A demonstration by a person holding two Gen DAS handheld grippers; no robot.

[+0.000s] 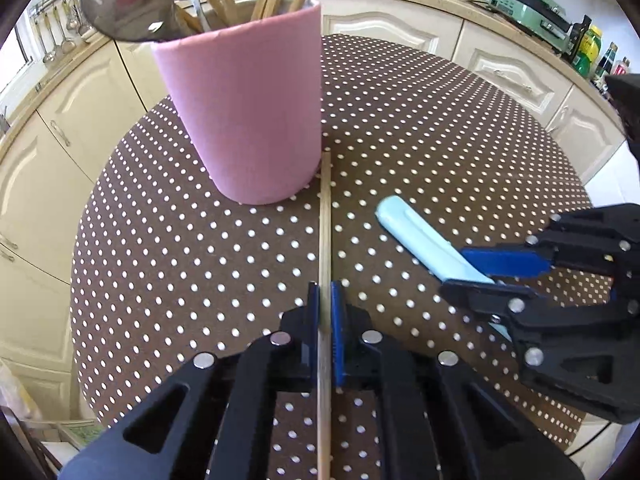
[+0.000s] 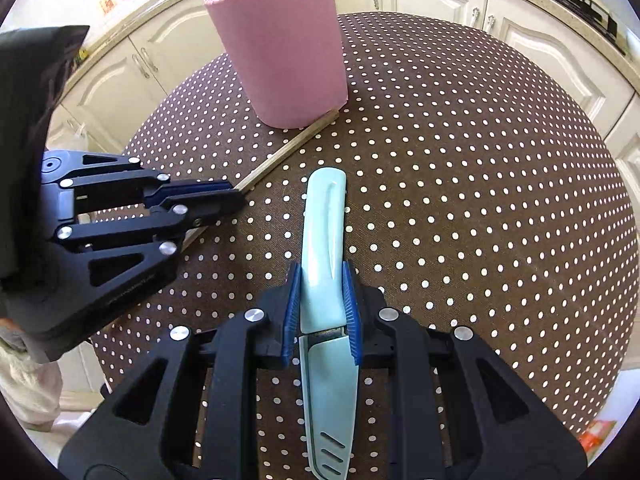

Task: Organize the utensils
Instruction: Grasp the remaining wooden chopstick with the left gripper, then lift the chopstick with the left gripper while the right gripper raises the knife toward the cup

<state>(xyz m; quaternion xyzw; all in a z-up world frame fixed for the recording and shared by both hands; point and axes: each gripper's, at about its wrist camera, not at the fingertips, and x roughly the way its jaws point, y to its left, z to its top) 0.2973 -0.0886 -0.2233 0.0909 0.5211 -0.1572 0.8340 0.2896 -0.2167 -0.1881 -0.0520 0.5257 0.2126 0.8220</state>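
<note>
A pink utensil holder (image 1: 248, 112) stands on the dotted round table (image 1: 440, 128), holding wooden chopsticks and a metal ladle (image 1: 132, 8). My left gripper (image 1: 325, 304) is shut on a wooden chopstick (image 1: 325, 224) that lies flat, its far tip touching the holder's base. My right gripper (image 2: 322, 300) is shut on the handle of a light blue sheathed knife (image 2: 323, 240) lying on the table. The holder (image 2: 284, 48), the chopstick (image 2: 288, 148) and my left gripper (image 2: 236, 196) also show in the right wrist view. The right gripper (image 1: 476, 272) and knife (image 1: 416, 236) show in the left wrist view.
Cream kitchen cabinets (image 1: 400, 28) and a counter with a green appliance (image 1: 528, 4) and bottles (image 1: 588, 48) surround the table. Hanging ladles (image 1: 60, 36) are on the left wall. The table edge drops off close behind both grippers.
</note>
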